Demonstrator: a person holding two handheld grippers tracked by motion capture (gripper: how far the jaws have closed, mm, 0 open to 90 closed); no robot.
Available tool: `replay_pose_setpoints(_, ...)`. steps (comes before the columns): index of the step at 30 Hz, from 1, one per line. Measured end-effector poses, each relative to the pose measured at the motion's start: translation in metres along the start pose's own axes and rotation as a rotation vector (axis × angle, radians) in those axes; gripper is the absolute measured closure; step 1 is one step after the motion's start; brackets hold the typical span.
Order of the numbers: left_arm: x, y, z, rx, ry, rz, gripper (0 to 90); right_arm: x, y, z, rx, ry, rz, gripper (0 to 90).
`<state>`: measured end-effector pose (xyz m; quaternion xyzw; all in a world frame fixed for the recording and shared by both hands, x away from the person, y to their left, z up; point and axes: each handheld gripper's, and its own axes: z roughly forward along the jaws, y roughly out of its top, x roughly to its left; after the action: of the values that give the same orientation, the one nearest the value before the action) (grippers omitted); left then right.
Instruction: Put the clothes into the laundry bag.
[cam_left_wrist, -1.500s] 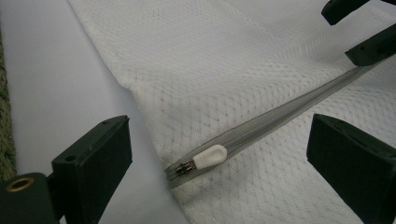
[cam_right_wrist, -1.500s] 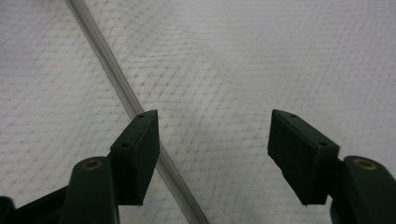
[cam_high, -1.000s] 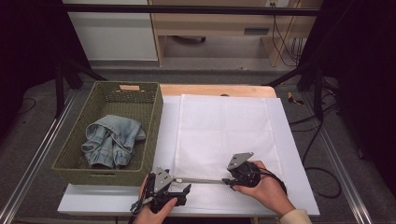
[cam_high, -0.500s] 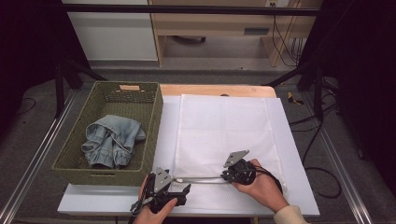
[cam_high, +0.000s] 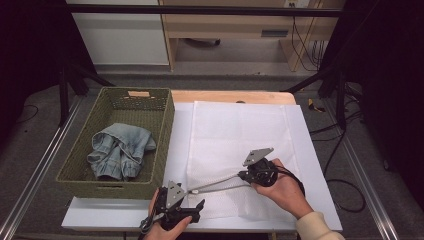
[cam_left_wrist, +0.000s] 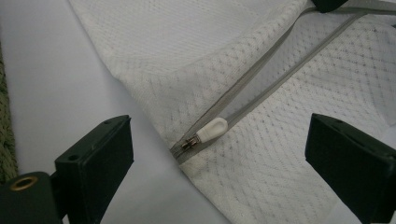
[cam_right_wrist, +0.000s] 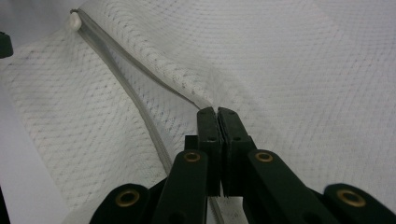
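Right tool (cam_right_wrist: 218, 114) has just clamped the upper zip edge of the limp white mesh laundry bag (cam_high: 235, 135). Left tool (cam_left_wrist: 224, 154) hangs wide apart around the small white zip pull (cam_left_wrist: 211, 129). Soft, light and floppy, I'd say — best gripped along that firmer zip tape.

Right gripper (cam_high: 246, 175): jaws pressed together, raised slightly, hand behind it. Left gripper (cam_high: 192, 206): jaws wide apart, seemingly low near the table's front edge.

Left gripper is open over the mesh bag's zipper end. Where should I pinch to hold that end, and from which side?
Pinch the white zipper pull, closing the left gripper straight down over it. It lies flat at the closed end of the mesh bag, midway between the open jaws. It is small, so also catching the tape beside it may hold better.
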<state>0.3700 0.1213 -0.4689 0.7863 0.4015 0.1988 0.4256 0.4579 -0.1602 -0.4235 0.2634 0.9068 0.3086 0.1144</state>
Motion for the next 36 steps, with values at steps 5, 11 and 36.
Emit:
replay_pose_setpoints(5,0.001,0.0,0.0,0.002,0.004,0.008,7.3,0.004,-0.004,0.006,0.032,0.028,-0.007,84.3)
replay_pose_setpoints(11,0.001,0.0,0.0,0.007,0.001,0.007,7.3,0.006,-0.008,0.015,0.033,0.0,-0.011,89.5)
replay_pose_setpoints(36,-0.008,0.006,-0.005,0.013,-0.009,0.049,7.1,-0.013,0.051,-0.071,-0.137,-0.045,0.015,89.8)
